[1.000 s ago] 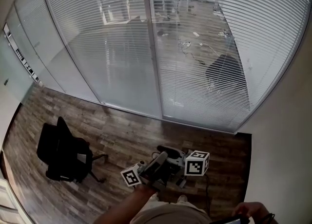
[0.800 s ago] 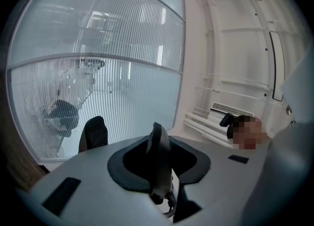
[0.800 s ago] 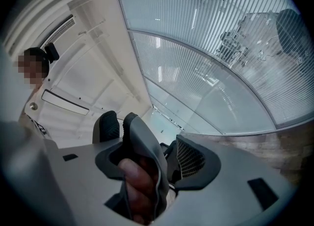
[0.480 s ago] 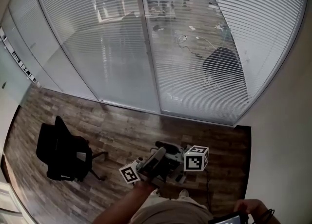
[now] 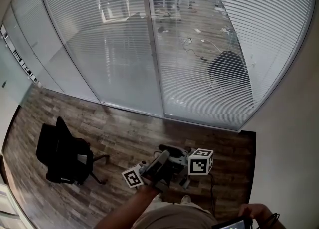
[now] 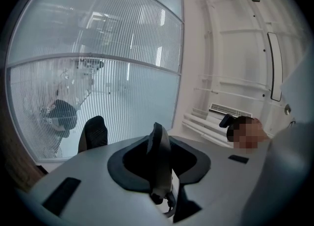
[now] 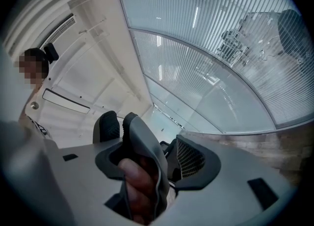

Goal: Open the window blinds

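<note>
White horizontal window blinds hang fully lowered over the glass wall. Their slats are tilted enough to show the room behind. Both grippers are low over the wood floor, close to my body and well short of the blinds. My left gripper rests on a forearm, its marker cube at the lower left. My right gripper lies beside it with its cube on the right. The left gripper shows one dark tip with no gap and holds nothing, with the blinds ahead. The right gripper shows one textured pad, the blinds beyond.
A black office chair stands on the floor at the left. A white wall closes the right side. Behind the glass sits a dark chair. A hand at the bottom right holds a dark device.
The head view tipped slightly, so the blinds and floor sit a little lower in the picture than a second ago. The grippers and blinds have not moved.
</note>
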The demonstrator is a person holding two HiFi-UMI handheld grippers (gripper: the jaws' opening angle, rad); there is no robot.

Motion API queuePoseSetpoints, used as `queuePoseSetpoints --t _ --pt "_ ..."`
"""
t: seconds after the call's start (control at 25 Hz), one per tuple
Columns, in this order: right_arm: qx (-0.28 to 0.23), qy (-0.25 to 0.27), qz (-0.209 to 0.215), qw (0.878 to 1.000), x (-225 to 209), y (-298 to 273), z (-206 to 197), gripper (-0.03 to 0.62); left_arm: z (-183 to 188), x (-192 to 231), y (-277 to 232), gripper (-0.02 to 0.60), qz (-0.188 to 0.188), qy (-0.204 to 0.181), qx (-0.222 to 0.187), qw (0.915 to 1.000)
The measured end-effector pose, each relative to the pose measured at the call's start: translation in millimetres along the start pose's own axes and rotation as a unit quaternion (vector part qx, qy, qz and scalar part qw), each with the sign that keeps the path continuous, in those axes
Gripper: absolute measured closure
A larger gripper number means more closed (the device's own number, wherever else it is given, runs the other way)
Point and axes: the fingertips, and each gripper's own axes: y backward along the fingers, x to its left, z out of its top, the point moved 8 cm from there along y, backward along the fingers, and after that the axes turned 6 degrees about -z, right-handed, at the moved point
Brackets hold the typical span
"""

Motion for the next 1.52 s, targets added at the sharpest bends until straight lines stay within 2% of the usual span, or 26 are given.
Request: queuePoseSetpoints --t 0.84,1.28,1.52 --pt "0.007 -0.004 0.008 1.000 0.0 -1.1 -3.0 0.365 -1.0 -0.8 3.2 0.474 0.001 -0.003 -0.006 1.0000" --pt "0.016 -0.016 0.022 1.000 -2.5 -18.7 -7.1 0.365 12.0 -2.9 12.3 0.474 0.016 -0.010 -0.014 0.9997" --pt "0.020 -0.024 0.022 0.999 -0.5 -11.3 -6.3 0.365 4.9 -4.9 7.7 0.474 0.021 -0.007 -0.018 0.9996"
